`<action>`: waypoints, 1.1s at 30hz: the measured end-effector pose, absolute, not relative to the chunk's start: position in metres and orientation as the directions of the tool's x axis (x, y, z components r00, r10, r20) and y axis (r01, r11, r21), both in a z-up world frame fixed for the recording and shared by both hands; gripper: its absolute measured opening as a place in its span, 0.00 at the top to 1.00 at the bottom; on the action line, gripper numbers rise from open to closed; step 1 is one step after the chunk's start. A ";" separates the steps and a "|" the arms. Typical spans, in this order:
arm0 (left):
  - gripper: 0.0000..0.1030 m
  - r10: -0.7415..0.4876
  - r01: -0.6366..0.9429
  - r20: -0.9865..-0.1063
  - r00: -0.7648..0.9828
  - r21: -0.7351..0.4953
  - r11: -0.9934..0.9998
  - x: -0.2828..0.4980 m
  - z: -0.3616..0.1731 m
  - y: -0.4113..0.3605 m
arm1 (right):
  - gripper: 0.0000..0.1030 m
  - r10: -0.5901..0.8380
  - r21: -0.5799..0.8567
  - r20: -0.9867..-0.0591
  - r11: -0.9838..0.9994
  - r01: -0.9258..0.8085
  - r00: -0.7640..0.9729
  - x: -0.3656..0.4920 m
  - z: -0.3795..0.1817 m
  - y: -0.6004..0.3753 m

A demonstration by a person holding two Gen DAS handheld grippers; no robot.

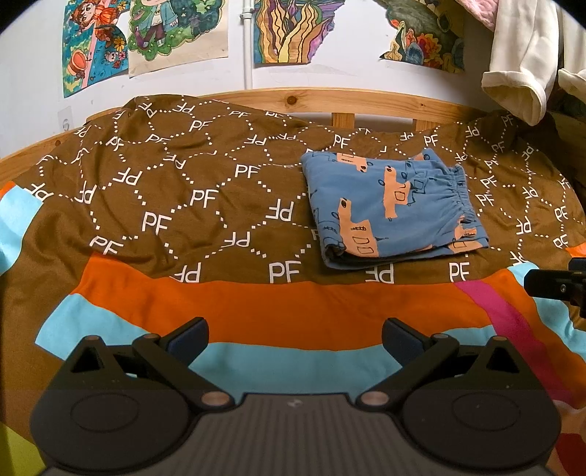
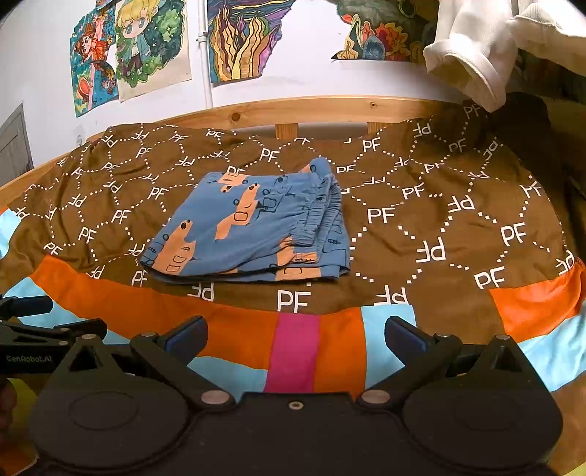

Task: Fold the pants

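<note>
The blue pants (image 1: 392, 208) with orange animal prints lie folded in a compact rectangle on the brown "PF" bedspread (image 1: 183, 205). Their elastic waistband is on the right side. They also show in the right wrist view (image 2: 252, 227). My left gripper (image 1: 295, 340) is open and empty, held over the striped near part of the bedspread, well short of the pants and to their left. My right gripper (image 2: 296, 338) is open and empty, also short of the pants. The right gripper's tip shows at the right edge of the left wrist view (image 1: 556, 285).
A wooden bed frame (image 1: 366, 102) runs along the back, against a white wall with colourful drawings (image 1: 293, 29). White clothing (image 1: 527, 66) hangs at the upper right. The left gripper's body shows at the left edge of the right wrist view (image 2: 33, 329).
</note>
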State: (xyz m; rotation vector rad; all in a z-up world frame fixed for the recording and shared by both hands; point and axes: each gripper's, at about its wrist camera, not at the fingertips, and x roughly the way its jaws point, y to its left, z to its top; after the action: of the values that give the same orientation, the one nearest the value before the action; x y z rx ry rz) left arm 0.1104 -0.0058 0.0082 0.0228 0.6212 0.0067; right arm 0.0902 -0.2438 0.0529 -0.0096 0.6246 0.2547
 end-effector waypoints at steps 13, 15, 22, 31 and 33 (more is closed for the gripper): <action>0.00 0.013 0.001 -0.583 0.813 0.024 1.000 0.111 0.008 -0.006 | 0.01 0.232 0.068 -0.581 0.969 -0.237 0.780 0.090 0.052 -0.244; 0.00 0.013 0.001 -0.583 0.813 0.024 1.000 0.111 0.008 -0.006 | 0.01 0.233 0.068 -0.581 0.969 -0.238 0.780 0.091 0.052 -0.244; 0.00 0.018 -0.006 -0.584 0.811 0.022 1.000 0.111 0.008 -0.006 | 0.01 0.230 0.067 -0.582 0.969 -0.237 0.780 0.090 0.052 -0.245; 0.00 0.058 -0.041 -0.583 0.811 0.042 0.998 0.111 0.010 -0.003 | 0.01 0.224 0.062 -0.579 0.971 -0.231 0.784 0.090 0.050 -0.245; 0.00 0.054 -0.038 -0.583 0.811 0.038 0.999 0.110 0.010 -0.004 | 0.01 0.223 0.062 -0.581 0.971 -0.231 0.783 0.090 0.050 -0.244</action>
State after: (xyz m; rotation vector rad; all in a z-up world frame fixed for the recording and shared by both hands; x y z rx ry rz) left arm 0.1103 -0.0039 0.0103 0.0253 0.6238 0.0490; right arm 0.0905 -0.2443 0.0498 -0.0129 0.6256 0.2451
